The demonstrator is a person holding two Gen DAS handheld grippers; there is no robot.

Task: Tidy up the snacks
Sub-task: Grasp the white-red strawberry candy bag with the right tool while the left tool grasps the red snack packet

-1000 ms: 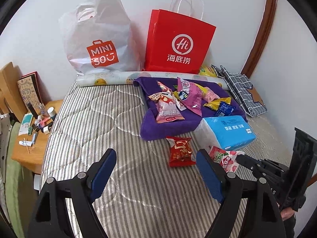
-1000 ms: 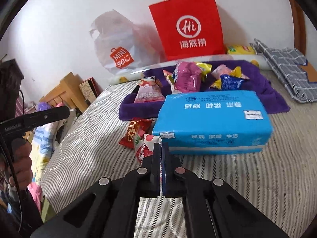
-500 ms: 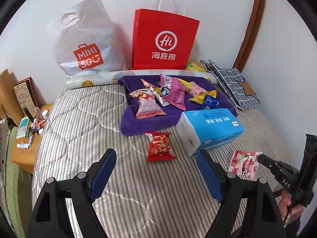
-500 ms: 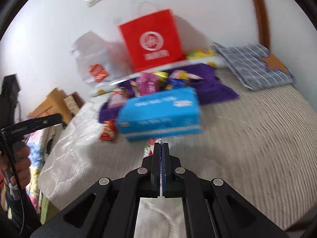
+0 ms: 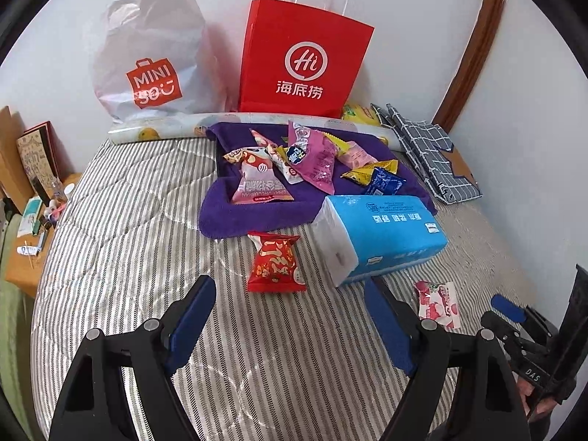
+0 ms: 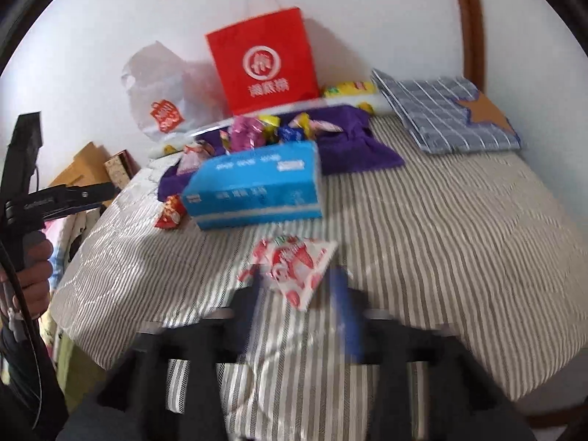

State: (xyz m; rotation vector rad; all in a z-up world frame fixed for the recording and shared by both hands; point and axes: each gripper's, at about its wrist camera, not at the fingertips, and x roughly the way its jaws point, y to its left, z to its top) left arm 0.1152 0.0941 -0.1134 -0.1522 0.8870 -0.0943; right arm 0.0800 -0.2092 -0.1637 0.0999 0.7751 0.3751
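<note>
Releasing now: the right gripper (image 6: 299,305) has its jaws opening, and the strawberry snack packet (image 6: 294,268) lies flat on the striped bed (image 6: 459,228) just ahead of them, nothing pinched. It sits in front of the blue tissue pack (image 6: 253,187), well apart from the snacks heaped on the purple towel (image 5: 257,213). The left gripper (image 5: 290,316) hovers with jaws wide and empty, the red snack packet (image 5: 273,262) just ahead. Sorting looks barely begun; the next pick calls for lowering over that red packet and closing on its edge.
</note>
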